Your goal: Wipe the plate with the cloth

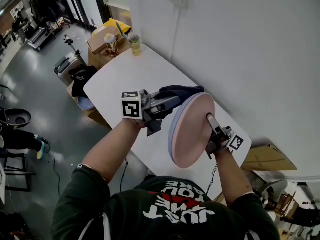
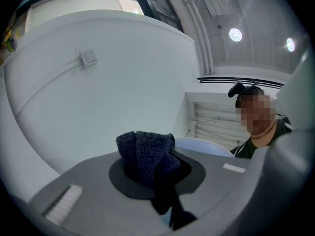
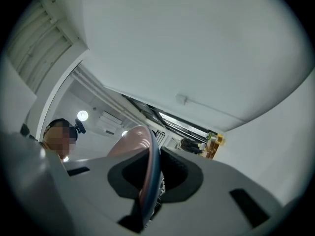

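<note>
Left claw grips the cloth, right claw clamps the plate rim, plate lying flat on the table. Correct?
Not flat: the head view shows the plate held up on edge above the table. The rest stands: the left claw grips the cloth, and the right claw clamps the plate rim.

Nubbly dark-blue cloth (image 2: 145, 154), smooth pink plate (image 1: 192, 129) with a soft sheen, smooth matt white worktop (image 1: 125, 74), matt grey plastic left tool (image 1: 174, 100)
</note>
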A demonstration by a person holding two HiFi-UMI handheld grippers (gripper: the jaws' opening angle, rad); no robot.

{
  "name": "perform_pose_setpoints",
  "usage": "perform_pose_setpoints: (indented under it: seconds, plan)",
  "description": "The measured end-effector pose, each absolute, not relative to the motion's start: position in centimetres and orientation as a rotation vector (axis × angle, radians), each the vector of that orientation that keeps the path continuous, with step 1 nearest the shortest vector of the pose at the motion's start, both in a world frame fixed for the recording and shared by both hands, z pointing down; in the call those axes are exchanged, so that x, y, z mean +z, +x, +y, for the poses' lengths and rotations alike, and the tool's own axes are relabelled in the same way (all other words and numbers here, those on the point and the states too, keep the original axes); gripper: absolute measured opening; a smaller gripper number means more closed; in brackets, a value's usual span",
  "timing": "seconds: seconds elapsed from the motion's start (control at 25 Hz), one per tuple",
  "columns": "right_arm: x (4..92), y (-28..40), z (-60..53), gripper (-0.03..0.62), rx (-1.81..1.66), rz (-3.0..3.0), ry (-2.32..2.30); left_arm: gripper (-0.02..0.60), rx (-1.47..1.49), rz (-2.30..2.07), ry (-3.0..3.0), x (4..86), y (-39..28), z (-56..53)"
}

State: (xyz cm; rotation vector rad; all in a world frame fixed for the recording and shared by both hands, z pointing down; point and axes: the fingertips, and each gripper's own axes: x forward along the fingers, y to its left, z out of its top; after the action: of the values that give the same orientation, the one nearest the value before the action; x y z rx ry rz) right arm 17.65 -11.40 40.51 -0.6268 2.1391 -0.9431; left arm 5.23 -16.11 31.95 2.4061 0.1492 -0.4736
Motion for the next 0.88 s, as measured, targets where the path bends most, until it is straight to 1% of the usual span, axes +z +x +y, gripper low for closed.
perform_pose_setpoints:
  seconds: [0.2,0.44,0.72,0.88]
  plan:
    - [40.9,18.2,-12.1,0.041,-0.934,2.103,-0.695,0.046,-0.505,0.182,2.363,31.4,5.4,-15.8]
    - [40.9,21.4,-13.2,0.041,-0.905,2.021,-0.804,0.046,-0.552,0.289,2.319,30.3,4.9,-14.4]
    - [40.3,23.8,-13.4,0.040,-0.866,1.966,-0.873,0.046,-0.498,0.403,2.324,31.2,4.4,-11.0]
    - [39.5,24.1,-13.6,0.040,-0.846,1.958,-0.876,0.046,-0.484,0.430,2.323,31.6,4.1,-9.8]
